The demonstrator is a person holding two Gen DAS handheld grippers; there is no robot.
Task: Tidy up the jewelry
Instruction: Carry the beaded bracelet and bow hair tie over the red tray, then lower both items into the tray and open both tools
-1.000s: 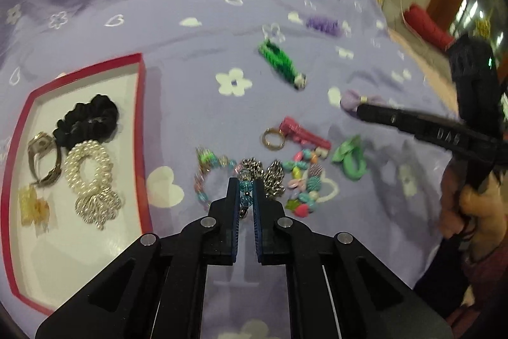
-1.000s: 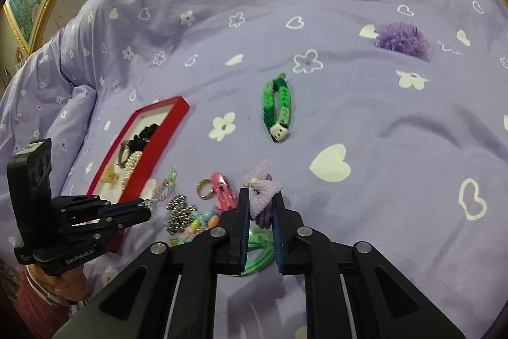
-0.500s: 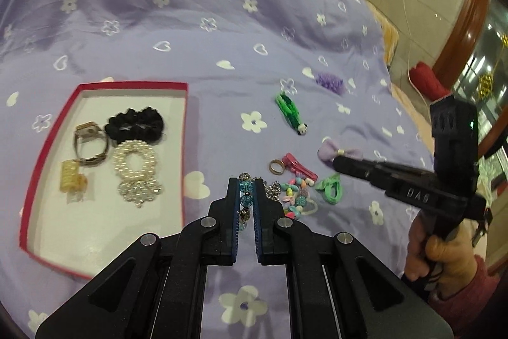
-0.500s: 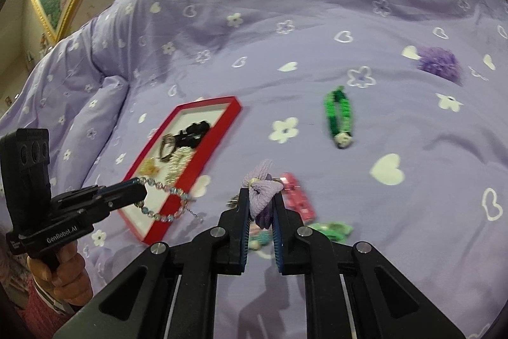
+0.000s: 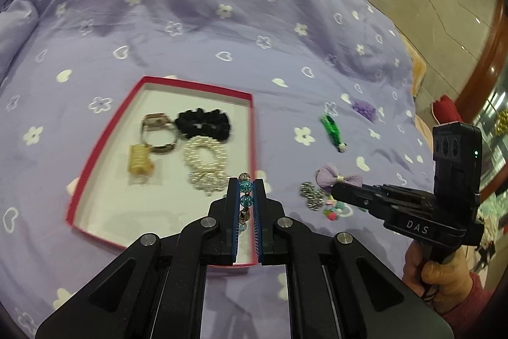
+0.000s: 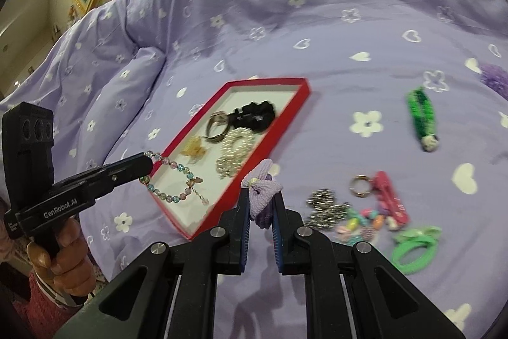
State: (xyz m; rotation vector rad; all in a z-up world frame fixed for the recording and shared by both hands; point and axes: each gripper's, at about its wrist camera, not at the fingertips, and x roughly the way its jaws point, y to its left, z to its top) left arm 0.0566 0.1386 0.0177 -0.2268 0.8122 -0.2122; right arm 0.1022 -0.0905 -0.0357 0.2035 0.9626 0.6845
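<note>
My left gripper point(image 5: 246, 185) is shut on a bead bracelet point(image 5: 245, 196) and holds it over the near right part of the red-rimmed tray point(image 5: 252, 129). In the right wrist view the bead bracelet point(image 6: 171, 177) dangles from the left gripper point(image 6: 147, 162) above the tray point(image 6: 254, 161). My right gripper point(image 6: 260, 196) is shut on a lilac bow point(image 6: 262, 189), just right of the tray's near edge. From the left wrist view the right gripper point(image 5: 335, 189) shows with the lilac bow point(image 5: 338, 178) at its tip. The tray holds a black scrunchie point(image 5: 203, 123), a pearl bracelet point(image 5: 206, 154), a watch point(image 5: 158, 132) and a yellow clip point(image 5: 139, 162).
On the purple bedspread right of the tray lie a silver chain point(image 6: 324, 208), a pink clip with ring point(image 6: 387, 199), coloured beads point(image 6: 362, 221), a green hair tie point(image 6: 412, 250), a green woven piece point(image 6: 422, 116) and a purple pompom point(image 6: 495, 78). A pillow point(image 6: 104, 78) lies behind the tray.
Both grippers have lifted and swung left from the loose pile toward the tray. The bead bracelet came up off the bedspread and now hangs over the tray; the bow travelled along with the right gripper.
</note>
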